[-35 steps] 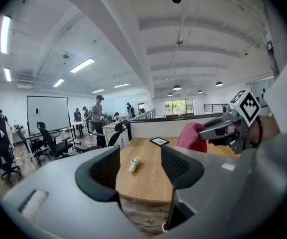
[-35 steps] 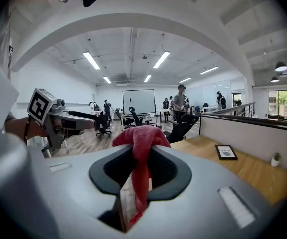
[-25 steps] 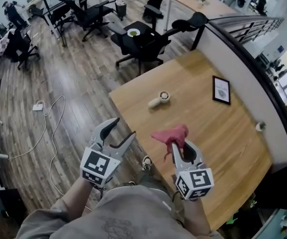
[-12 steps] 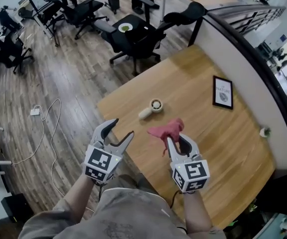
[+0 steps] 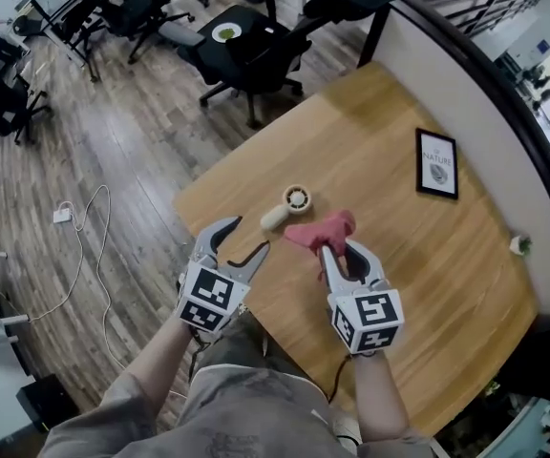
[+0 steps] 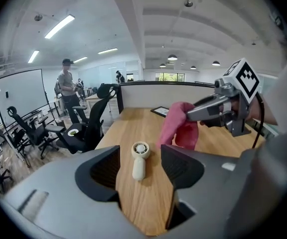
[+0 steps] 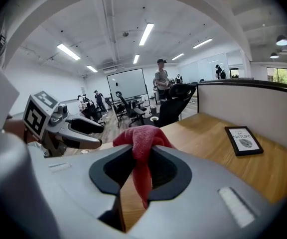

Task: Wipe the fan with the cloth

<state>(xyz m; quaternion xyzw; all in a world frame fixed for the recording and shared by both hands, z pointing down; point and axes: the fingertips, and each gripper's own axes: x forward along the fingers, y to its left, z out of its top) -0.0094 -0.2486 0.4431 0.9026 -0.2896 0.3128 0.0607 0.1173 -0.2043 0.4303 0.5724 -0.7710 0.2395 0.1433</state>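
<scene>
A small cream hand-held fan (image 5: 289, 204) lies flat on the wooden table (image 5: 399, 227), near its left corner; it also shows between the left jaws, further out, in the left gripper view (image 6: 139, 159). My right gripper (image 5: 337, 249) is shut on a red cloth (image 5: 321, 230), held just right of the fan and above the table. The cloth bunches over the right jaws (image 7: 142, 142) and hangs down between them. My left gripper (image 5: 240, 239) stands open and holds nothing, near the table's left edge, a short way in front of the fan.
A black-framed picture (image 5: 437, 163) lies at the table's far right. A small white object (image 5: 520, 245) sits by the partition wall. Black office chairs (image 5: 256, 46) stand beyond the table. A white cable (image 5: 89, 227) runs across the wood floor at left.
Both grippers have moved forward toward the fan. The cloth in the right gripper now hangs just beside the fan. The left gripper stays open.
</scene>
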